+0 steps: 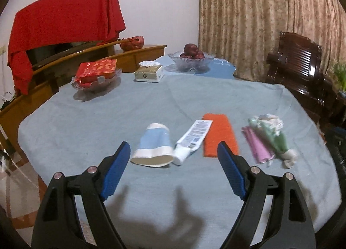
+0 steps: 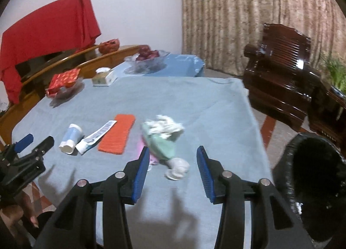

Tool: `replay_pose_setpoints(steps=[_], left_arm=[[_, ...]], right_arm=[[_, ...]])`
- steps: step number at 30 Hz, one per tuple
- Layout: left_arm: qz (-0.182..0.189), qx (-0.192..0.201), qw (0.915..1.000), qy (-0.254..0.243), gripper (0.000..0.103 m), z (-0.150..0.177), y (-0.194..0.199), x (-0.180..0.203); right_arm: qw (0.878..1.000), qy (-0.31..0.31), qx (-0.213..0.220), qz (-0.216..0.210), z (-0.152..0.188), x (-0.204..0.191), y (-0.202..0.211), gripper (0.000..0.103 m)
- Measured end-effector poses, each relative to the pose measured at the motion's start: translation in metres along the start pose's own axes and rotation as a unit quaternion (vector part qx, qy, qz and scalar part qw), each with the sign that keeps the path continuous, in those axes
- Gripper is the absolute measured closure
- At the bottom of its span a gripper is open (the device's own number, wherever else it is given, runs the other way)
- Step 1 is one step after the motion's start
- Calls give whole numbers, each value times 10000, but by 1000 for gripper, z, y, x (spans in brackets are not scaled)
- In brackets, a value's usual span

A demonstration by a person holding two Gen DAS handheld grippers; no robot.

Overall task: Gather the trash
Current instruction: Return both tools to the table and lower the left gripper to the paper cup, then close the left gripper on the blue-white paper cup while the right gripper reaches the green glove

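On the blue-grey tablecloth (image 2: 194, 102), the trash lies in a row: a paper cup (image 1: 153, 145) on its side, a toothpaste tube (image 1: 192, 138) touching it, an orange pad (image 1: 219, 135), and a crumpled wrapper bundle (image 2: 162, 138) at twelve o'clock from the right gripper (image 2: 173, 171). Both the right and the left gripper (image 1: 174, 158) gape wide, holding nothing. The bundle looks light, soft and crushable; I would pinch its bunched middle. The tube's print is too blurred to read. A black bin (image 2: 311, 184) waits at three o'clock.
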State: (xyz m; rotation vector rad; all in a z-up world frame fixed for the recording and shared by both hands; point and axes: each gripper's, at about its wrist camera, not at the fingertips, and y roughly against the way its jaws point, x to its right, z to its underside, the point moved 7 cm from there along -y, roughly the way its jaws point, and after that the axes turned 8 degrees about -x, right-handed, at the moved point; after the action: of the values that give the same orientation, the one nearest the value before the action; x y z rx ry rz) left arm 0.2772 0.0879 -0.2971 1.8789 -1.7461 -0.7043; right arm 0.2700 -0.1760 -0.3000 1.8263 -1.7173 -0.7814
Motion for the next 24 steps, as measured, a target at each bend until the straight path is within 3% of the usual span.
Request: replay_pose_setpoints(steps=[12,21,22,24], left_arm=[[261,-456,9985,182,29,25,-60,-7],[447,-774,9957,238,35,26,-96,-8],[458,-800,9955,232,38,26,-101,-8],[567,-904,9939,270,76,26,-108,-8]], right_arm=[[9995,164,-288,7,2,-22,-42,58],[9990,189,-393,-18,0,-26,-63,58],[9989,197,-415,-13,1,-26,-65,58],[9988,203,-444,-5,2,-25,-67,58]])
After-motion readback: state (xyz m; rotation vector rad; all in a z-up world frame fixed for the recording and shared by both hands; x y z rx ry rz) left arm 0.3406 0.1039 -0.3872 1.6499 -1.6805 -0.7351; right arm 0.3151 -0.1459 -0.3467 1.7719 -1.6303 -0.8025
